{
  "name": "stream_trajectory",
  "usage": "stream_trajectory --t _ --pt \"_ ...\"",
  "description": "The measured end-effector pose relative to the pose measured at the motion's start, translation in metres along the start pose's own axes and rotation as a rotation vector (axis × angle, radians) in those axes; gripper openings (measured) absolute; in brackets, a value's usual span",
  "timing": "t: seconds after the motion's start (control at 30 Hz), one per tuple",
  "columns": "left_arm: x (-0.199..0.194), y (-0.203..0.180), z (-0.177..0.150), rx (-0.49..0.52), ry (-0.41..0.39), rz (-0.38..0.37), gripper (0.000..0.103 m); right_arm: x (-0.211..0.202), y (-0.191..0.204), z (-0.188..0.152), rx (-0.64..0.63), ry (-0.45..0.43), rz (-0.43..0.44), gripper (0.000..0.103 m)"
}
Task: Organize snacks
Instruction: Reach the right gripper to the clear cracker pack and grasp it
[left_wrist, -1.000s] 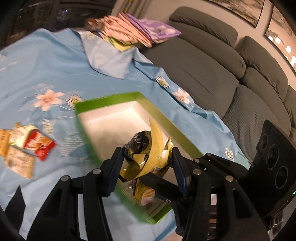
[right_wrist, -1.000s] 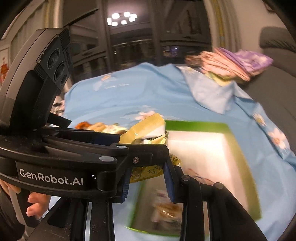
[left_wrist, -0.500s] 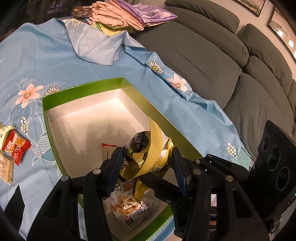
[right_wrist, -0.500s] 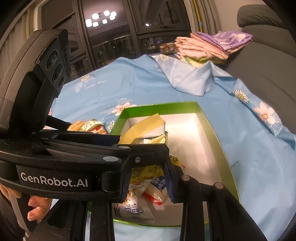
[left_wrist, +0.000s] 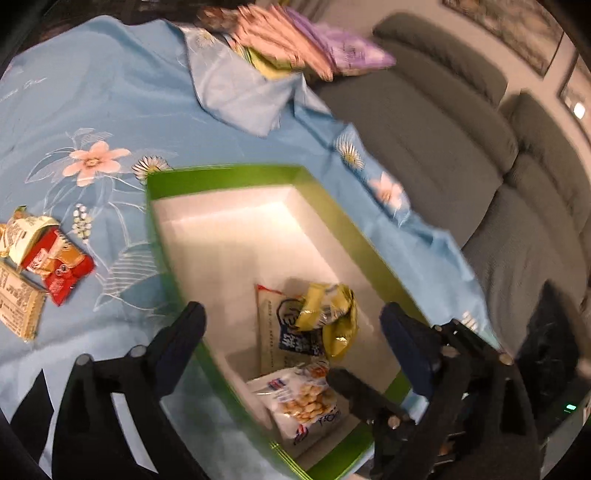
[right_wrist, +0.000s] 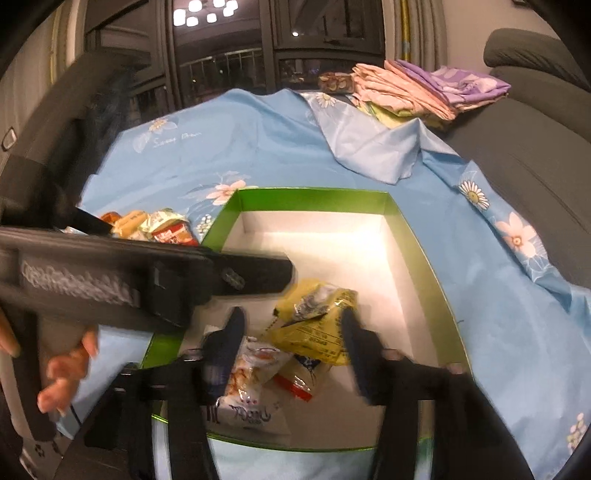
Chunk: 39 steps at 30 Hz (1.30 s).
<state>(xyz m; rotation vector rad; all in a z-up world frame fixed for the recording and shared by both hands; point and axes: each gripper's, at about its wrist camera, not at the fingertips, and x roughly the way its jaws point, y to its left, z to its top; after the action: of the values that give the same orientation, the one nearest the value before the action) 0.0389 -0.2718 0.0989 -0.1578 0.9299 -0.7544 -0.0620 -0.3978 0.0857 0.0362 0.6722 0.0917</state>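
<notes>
A green box with a white inside is set on a blue cloth, and everything is placed from it. The left gripper is held above the near end of the box; its jaws have just been opening and are spread wide, with nothing pressed between them. The yellow packet is seen below, inside the box at its near end, lying on a white packet. A nut packet is found nearer still, by the near wall.

The right gripper is also held over the near end of the box. Its jaws have just been opening and are parted, and the yellow packet is seen between them, though whether the pads press on it cannot be told through the blur. More snacks are left on the cloth to the left of the box. Folded fabrics are piled beyond its far end, and a grey sofa is seen to its right.
</notes>
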Motion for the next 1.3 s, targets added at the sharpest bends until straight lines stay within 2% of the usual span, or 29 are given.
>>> stream_trajectory --t 0.07,0.23,0.43,0.5,0.57,0.67,0.8,0.87,0.97,1.03,1.1,1.17,1.23,1.3 --pt "-0.016 0.01 0.001 -0.011 -0.046 0.004 0.102 -0.003 0.003 0.002 0.005 -0.013 0.01 0.076" --pt "-0.044 0.046 -0.008 -0.038 -0.074 0.036 0.102 -0.003 0.02 0.009 -0.004 -0.012 0.0 0.09" --pt "-0.066 0.096 -0.035 -0.081 -0.103 0.148 0.103 0.003 0.056 0.021 -0.017 -0.023 0.067 0.091" --pt "-0.075 0.11 -0.047 -0.098 -0.135 0.181 0.102 0.004 0.07 0.026 -0.021 -0.033 0.09 0.091" --pt "-0.086 0.127 -0.059 -0.138 -0.174 0.184 0.103 0.008 0.083 0.03 -0.026 -0.028 0.121 0.091" --pt "-0.1 0.153 -0.068 -0.204 -0.209 0.146 0.103 0.014 0.106 0.038 -0.043 -0.02 0.164 0.092" --pt "-0.121 0.184 -0.085 -0.332 -0.276 0.173 0.103 0.024 0.139 0.051 -0.07 -0.013 0.194 0.092" --pt "-0.129 0.195 -0.095 -0.341 -0.261 0.257 0.103 0.031 0.155 0.059 -0.07 0.011 0.212 0.092" --pt "-0.137 0.203 -0.107 -0.311 -0.205 0.28 0.102 0.047 0.179 0.077 -0.041 0.048 0.257 0.092" --pt "-0.147 0.208 -0.119 -0.296 -0.195 0.324 0.102 0.062 0.192 0.09 -0.005 0.081 0.299 0.092" --pt "-0.16 0.212 -0.134 -0.308 -0.172 0.345 0.102 0.079 0.203 0.102 0.032 0.116 0.282 0.092" --pt "-0.166 0.214 -0.144 -0.311 -0.14 0.341 0.102 0.099 0.211 0.112 0.06 0.145 0.215 0.092" --pt "-0.172 0.21 -0.15 -0.283 -0.157 0.332 0.102 0.124 0.214 0.117 0.102 0.186 0.162 0.092" --pt "-0.176 0.207 -0.153 -0.285 -0.188 0.358 0.102 0.151 0.214 0.117 0.125 0.235 0.116 0.092"
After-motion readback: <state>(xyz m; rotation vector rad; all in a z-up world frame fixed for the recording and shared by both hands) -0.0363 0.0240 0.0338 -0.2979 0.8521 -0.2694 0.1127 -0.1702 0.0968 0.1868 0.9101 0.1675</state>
